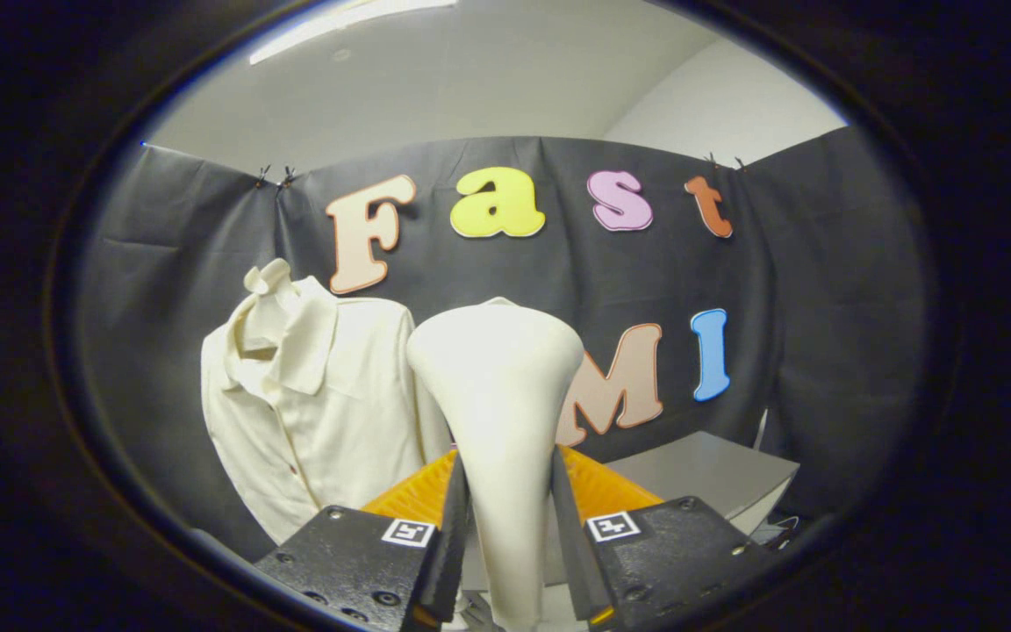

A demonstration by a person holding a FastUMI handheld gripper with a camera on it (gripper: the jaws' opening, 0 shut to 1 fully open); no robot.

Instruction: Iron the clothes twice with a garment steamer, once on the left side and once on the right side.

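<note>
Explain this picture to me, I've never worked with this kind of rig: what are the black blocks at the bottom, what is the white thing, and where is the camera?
The camera rides on a hand-held gripper carried by a person, looking forward along its two black jaws, which are the blocks you see. They are closed on the neck of a white garment steamer, whose wide head stands up between and above them. Beyond the jaws and to the left, a cream shirt hangs against the black cloth wall. The steamer head looks apart from it, not pressed on the fabric. Behind the jaws sits an orange ribbed piece, and past it to the right a grey table.
</note>
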